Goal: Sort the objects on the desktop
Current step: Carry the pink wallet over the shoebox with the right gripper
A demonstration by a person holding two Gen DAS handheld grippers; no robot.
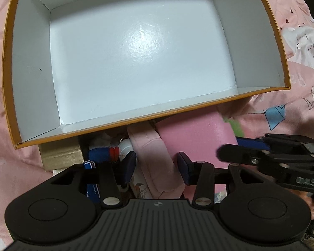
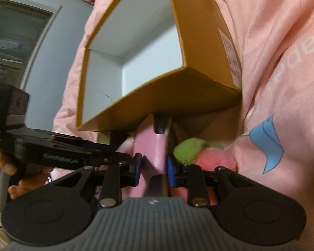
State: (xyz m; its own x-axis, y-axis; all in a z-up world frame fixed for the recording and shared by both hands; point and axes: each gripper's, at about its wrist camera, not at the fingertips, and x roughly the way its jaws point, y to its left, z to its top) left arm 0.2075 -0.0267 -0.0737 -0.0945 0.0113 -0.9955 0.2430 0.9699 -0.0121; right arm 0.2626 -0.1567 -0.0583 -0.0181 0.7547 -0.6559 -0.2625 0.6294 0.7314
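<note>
Two grippers work just in front of the orange box (image 1: 9, 67), whose white inside holds nothing. The left gripper (image 1: 157, 165) points down beside the box's near wall, its blue pads straddling a pale pink plush piece (image 1: 155, 167); whether the pads press it I cannot tell. Next to that piece, against the same wall, lies a glossy pink case (image 1: 196, 136), and a small blue-and-red plush toy (image 1: 106, 150) sits beside it on the other side. The right gripper (image 2: 153, 168) has its jaws narrowly set around the pink case's edge (image 2: 150, 148), seemingly gripping it. A green and pink fluffy toy (image 2: 190, 150) rests below the box's corner. Pink printed bedding (image 2: 272, 62) surrounds the box.
</note>
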